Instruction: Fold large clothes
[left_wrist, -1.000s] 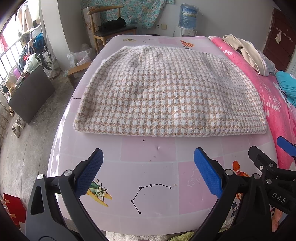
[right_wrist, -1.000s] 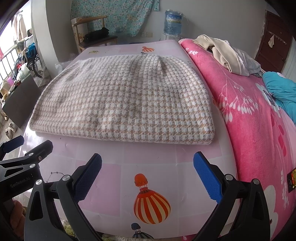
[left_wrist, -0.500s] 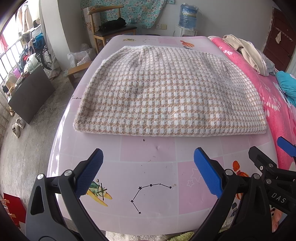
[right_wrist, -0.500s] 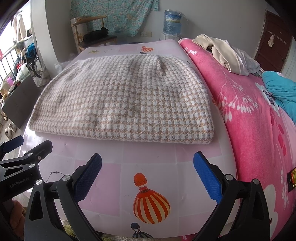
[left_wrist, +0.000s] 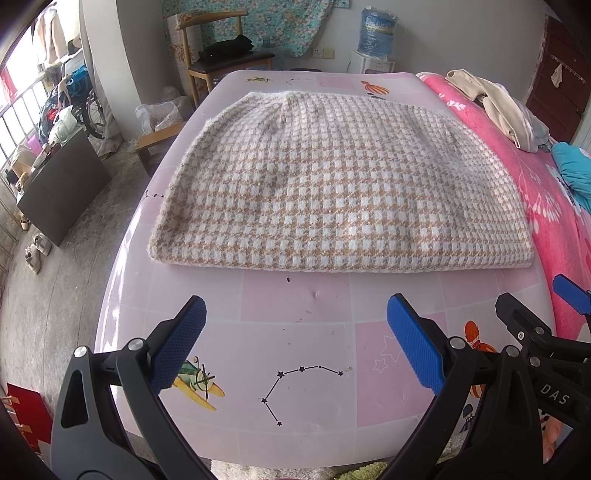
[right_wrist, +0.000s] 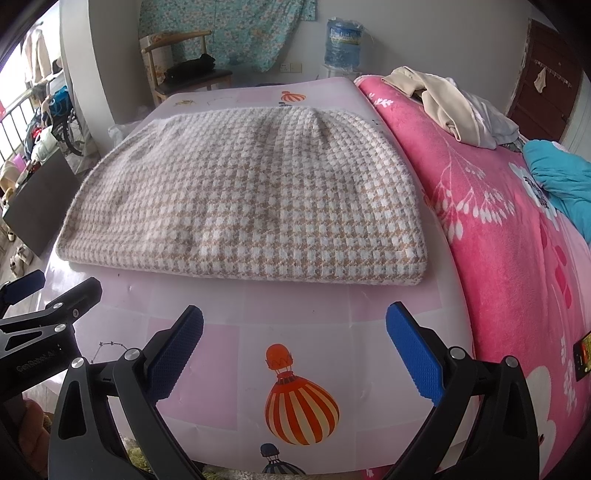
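The checked garment (left_wrist: 332, 192), a fuzzy knit in white and tan squares, lies folded into a broad flat block on the pink tabletop (left_wrist: 295, 332), its thick doubled edge facing the cameras and its far edge narrowing toward the back of the table; in the right wrist view the same garment (right_wrist: 251, 206) sits with its right side close to the pink floral blanket (right_wrist: 517, 266) that covers the bed alongside. The left gripper (left_wrist: 295, 341) hovers over the bare near part of the table, its blue-padded fingers (left_wrist: 177, 347) spread wide and holding nothing, well short of the garment's front edge. The right gripper (right_wrist: 293, 343) is likewise apart from the cloth, fingers wide and empty, above a printed hot-air balloon (right_wrist: 299, 402). Each gripper shows at the edge of the other's view. A constellation print (left_wrist: 299, 384) and a small yellow plane (left_wrist: 199, 384) mark the table near the left gripper. On the blanket lie a heap of beige clothes (right_wrist: 454, 107) and a teal cloth (right_wrist: 561, 173); behind the table stand a wooden chair (left_wrist: 221, 62) and a water bottle (left_wrist: 376, 31)
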